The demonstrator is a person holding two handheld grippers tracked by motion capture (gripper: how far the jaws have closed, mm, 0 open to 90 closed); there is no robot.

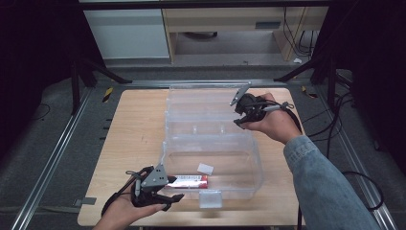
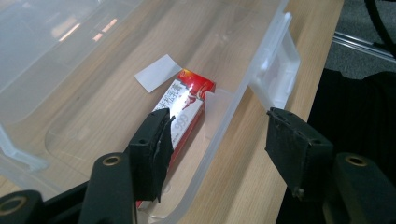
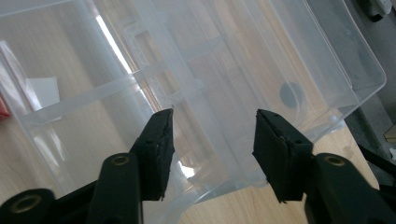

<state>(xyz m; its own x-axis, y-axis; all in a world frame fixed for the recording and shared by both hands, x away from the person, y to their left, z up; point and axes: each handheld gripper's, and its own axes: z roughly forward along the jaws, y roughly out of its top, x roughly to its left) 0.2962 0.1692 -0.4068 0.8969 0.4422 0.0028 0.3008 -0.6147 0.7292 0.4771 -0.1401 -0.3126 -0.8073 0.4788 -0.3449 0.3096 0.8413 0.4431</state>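
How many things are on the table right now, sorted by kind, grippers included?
Clear plastic box, lid open: 1
Red and white carton inside the box: 1
White paper slip inside the box: 1
Grippers: 2, left gripper and right gripper
Total: 5

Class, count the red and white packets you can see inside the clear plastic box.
1. The red and white packet lies against the near wall of the clear plastic box, by the left tool. No others visible.
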